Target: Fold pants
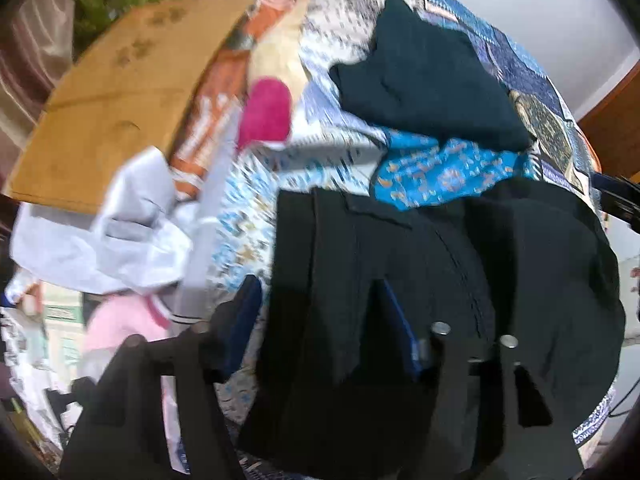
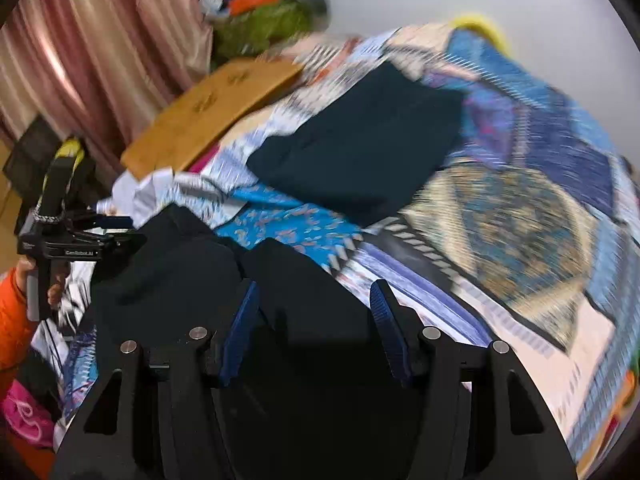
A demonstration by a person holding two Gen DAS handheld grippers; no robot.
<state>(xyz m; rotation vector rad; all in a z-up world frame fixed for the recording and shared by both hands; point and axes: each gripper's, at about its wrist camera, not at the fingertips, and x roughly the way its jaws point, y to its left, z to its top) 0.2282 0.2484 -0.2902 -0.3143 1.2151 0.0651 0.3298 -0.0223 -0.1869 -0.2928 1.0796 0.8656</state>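
Black pants [image 1: 420, 280] at lower centre, on the patterned bedspread [image 2: 520, 208].
Left gripper [image 1: 316, 320] and right gripper [image 2: 312, 320] both spread open over the fabric; the left one's body reads "GenRobot.AI" at left of the right-wrist view.

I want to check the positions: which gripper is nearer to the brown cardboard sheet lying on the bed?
Left. The left gripper sits just below the cardboard sheet, on the curtain side. The right gripper hangs farther away, over the black pants.
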